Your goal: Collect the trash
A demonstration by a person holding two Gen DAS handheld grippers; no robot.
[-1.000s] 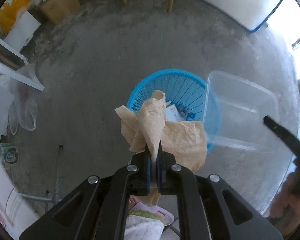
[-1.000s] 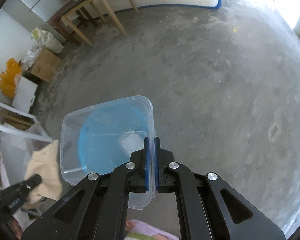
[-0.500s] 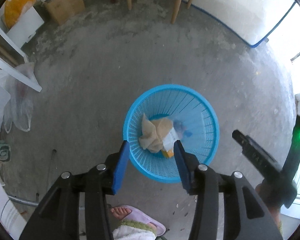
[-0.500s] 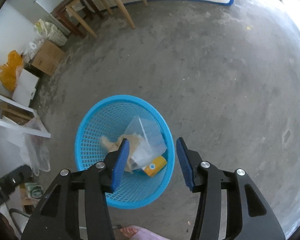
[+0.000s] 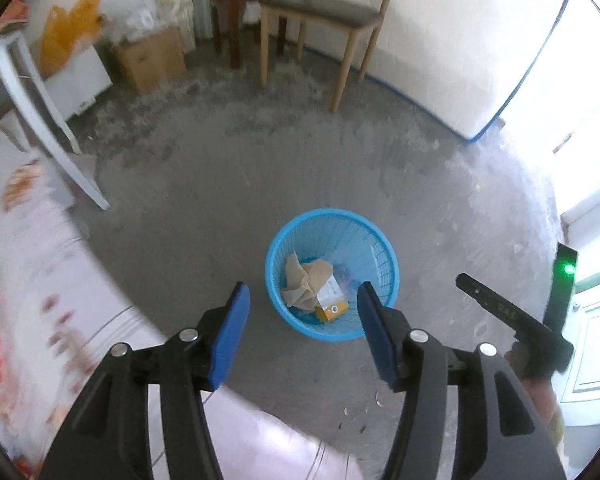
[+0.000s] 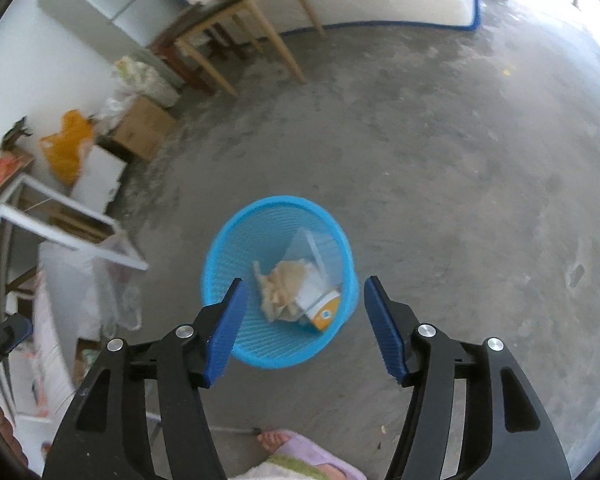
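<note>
We see a grey concrete floor (image 6: 440, 168); a blue basket (image 6: 236, 344) stands on it, a cardboard box (image 6: 146, 128) at ten o'clock.

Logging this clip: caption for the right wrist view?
Open right hand-held gripper above blue basket holding brown paper, clear tub, carton.

Crumpled paper (image 5: 308, 284) inside blue basket (image 5: 384, 256)

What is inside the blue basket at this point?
The blue basket holds crumpled brown paper, a clear plastic container and a white-and-orange carton. Anything beneath them is covered.
</note>
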